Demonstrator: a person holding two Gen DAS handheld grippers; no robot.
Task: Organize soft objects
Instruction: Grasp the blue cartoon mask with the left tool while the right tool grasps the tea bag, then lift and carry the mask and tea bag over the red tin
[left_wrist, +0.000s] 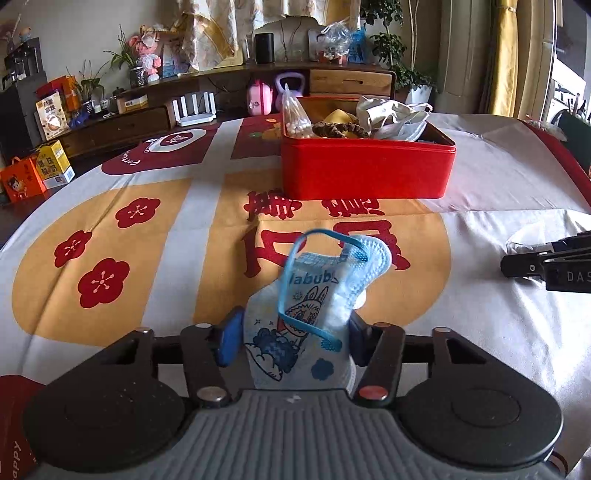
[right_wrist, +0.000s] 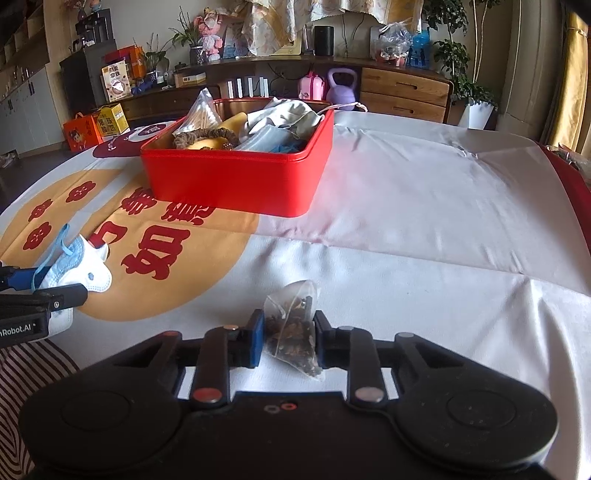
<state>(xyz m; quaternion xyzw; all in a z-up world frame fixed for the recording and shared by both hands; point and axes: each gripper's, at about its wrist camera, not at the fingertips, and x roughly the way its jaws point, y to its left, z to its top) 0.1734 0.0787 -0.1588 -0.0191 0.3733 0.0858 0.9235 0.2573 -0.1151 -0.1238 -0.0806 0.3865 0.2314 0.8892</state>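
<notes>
I take the red tin (left_wrist: 365, 171) on the printed tablecloth (left_wrist: 147, 229) as my landmark. My left gripper (left_wrist: 291, 341) sits on the near side of the tin, well apart from it, with its jaws pinched on a child's face mask (left_wrist: 295, 325); the mask is pale blue with a cartoon rabbit print, it stands up between the blue pads (left_wrist: 229, 341), and its blue ear loop (left_wrist: 321, 240) arches toward the tin. No earlier view is to hand, so I report only the grip as it stands. My right gripper (right_wrist: 288, 338) is also nearer to me than the tin, over the plain white part of the cloth, and its jaws are narrowed onto a pyramid tea bag (right_wrist: 293, 325) of clear mesh with dark leaves inside, its lower corner touching the cloth. From the right wrist view the mask shows to the left of the tea bag. Inside the tin I see a bag of cotton swabs (left_wrist: 295, 118), a brown scrunchie (left_wrist: 340, 129), crumpled pale cloth (left_wrist: 388, 112) and a folded blue mask (right_wrist: 273, 138).
</notes>
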